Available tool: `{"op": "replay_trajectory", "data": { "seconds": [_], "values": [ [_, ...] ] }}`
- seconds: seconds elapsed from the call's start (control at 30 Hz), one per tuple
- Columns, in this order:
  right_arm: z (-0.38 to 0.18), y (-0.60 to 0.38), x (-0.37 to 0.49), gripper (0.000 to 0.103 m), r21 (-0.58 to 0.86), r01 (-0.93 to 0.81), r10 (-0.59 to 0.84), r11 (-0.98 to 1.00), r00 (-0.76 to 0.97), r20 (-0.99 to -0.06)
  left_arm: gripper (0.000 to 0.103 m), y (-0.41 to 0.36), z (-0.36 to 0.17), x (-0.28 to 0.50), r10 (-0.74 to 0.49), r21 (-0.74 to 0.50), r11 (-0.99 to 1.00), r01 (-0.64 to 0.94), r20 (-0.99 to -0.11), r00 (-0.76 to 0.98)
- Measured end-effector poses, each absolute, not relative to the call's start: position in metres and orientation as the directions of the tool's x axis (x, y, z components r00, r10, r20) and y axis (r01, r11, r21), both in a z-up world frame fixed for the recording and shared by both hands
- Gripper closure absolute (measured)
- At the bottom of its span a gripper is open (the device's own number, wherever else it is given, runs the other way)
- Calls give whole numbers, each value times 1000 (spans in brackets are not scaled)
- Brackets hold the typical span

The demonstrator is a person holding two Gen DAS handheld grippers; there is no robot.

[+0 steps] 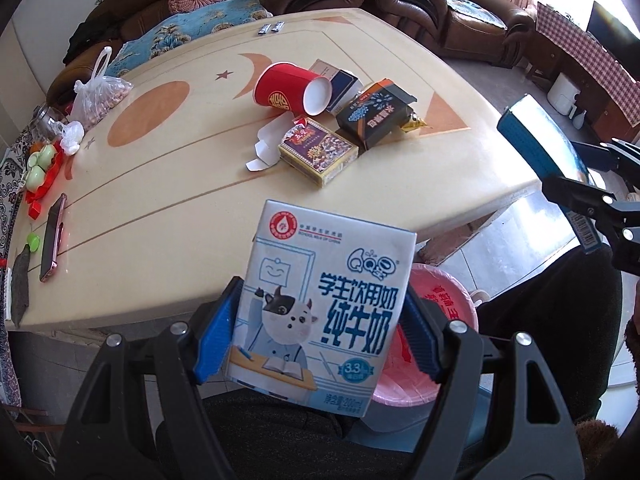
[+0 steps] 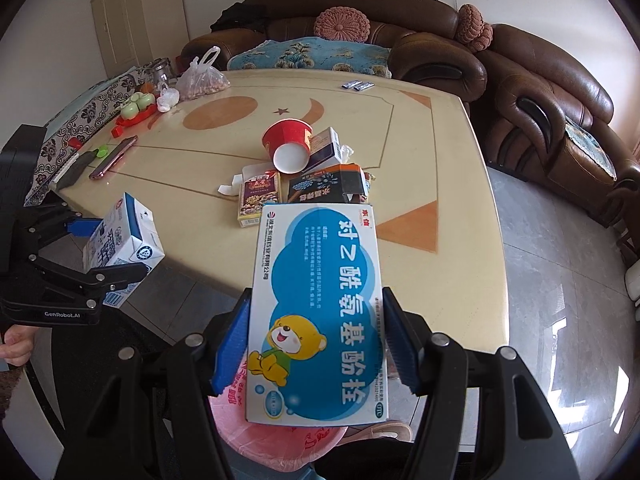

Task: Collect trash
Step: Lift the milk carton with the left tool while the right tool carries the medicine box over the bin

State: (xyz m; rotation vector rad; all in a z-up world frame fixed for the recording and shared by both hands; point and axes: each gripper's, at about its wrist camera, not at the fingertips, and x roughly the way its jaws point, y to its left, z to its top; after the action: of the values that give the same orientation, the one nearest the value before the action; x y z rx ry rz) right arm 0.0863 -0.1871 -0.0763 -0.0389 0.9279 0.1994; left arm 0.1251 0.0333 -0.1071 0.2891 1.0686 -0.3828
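white-blue milk carton (image 1: 320,312) and blue bear-printed medicine box (image 2: 316,316), both clamped above pink-lined bin (image 2: 280,444)

The milk carton (image 1: 320,316) is printed card with a soft satin sheen, and the medicine box (image 2: 318,316) is smooth, lightly glossy card. The ribbed blue pads (image 1: 212,340) look like matt plastic or rubber on black matt plastic arms. The table (image 1: 160,200) has a polished, stone-like cream top. The red cup (image 1: 292,88) is paper. The far sofa (image 2: 532,76) is shiny brown leather. The bin liner (image 1: 436,320) is thin pink plastic film.
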Motion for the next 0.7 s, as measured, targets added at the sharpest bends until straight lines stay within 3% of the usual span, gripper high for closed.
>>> {"op": "replay_trajectory", "data": {
  "seconds": [0.7],
  "values": [
    [-146,-172,35,43,107,-171,176,980,466,-867,30,6,-183,69,-222,-65,902,426,-918,329]
  ]
}}
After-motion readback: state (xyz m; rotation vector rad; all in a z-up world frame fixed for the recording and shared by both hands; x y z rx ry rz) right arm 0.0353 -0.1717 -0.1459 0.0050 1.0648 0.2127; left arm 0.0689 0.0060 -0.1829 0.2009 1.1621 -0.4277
